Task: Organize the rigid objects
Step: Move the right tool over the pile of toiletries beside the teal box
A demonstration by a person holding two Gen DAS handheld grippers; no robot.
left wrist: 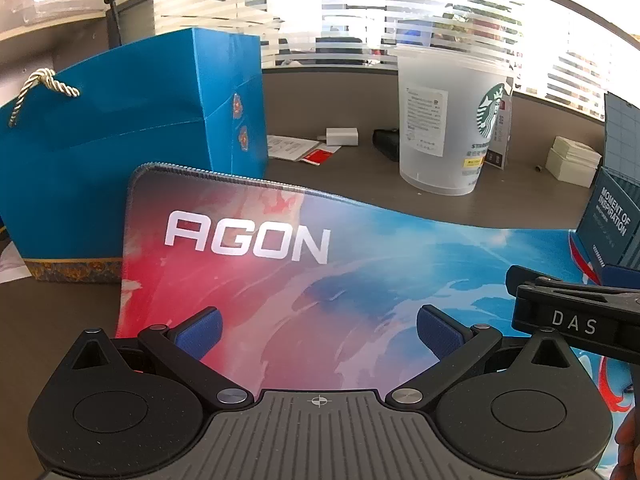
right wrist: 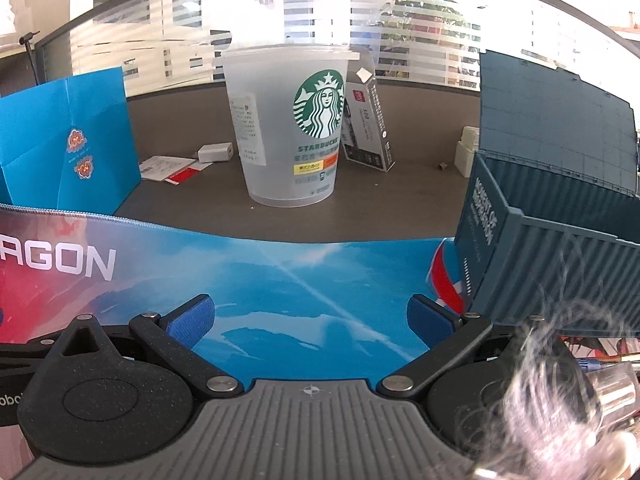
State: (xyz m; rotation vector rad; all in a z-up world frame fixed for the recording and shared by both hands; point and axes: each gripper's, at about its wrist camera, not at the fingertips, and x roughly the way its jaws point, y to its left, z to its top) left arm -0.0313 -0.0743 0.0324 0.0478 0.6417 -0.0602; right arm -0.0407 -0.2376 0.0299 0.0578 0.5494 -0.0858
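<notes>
My left gripper is open and empty, low over the red and blue AGON desk mat. My right gripper is open and empty over the blue part of the same mat. A frosted Starbucks cup stands upright on the desk beyond the mat; it also shows in the left wrist view. A teal container-shaped box with its lid raised stands at the mat's right end, just right of my right gripper. A white charger lies behind the cup.
A tall blue gift bag with a rope handle stands at the mat's left. A small boxed item leans behind the cup. Papers, a black object and white blocks lie on the brown desk. The right gripper's body shows at the left view's right edge.
</notes>
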